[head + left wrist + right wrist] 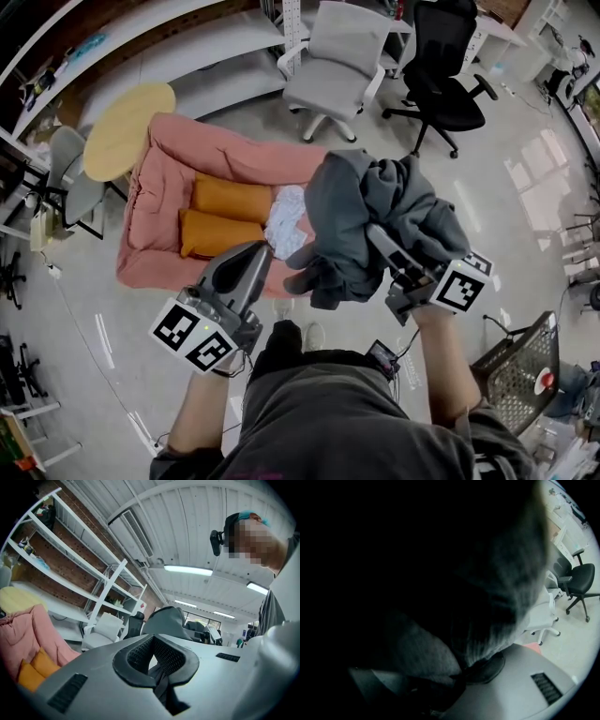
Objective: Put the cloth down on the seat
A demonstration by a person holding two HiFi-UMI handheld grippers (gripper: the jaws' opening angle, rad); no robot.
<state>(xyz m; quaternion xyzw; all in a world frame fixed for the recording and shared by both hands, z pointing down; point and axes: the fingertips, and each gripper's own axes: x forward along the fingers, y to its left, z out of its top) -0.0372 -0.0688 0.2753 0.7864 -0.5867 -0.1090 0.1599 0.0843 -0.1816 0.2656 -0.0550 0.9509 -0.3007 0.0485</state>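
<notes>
the cloth (375, 220), a grey sweatshirt-like garment, hangs in a loose bundle in the air, in front of the person and above the floor, just to the right of the pink sofa (164, 202). it is not yet touching the seat. the right gripper (380, 239) has it clamped, the jaws held partly apart by a thick wad of fabric. the left gripper (262, 251) is closed all the way, its tip just beside the cloth's lower fold, with nothing clearly caught in it.

the fabric looks soft, limp and fairly thick, so i judge it light but floppy. it will probably sag, unfold and trail its sleeves when lowered, and there is no risk of breakage. a hold on a bunched fold near the middle, as now, looks secure. a second pinch on the dangling lower edge would keep it from dragging.

the seat already carries two orange cushions (225, 211) and a white crumpled item (289, 217) that is too bunched up to identify.

the right gripper view is almost wholly smothered by dark cloth, so the pads barely show. in the left gripper view a dark strip sits in the slot behind the closed tips, and i cannot tell whether it is fabric or part of the gripper. the bundle hides the sofa's right end.
</notes>
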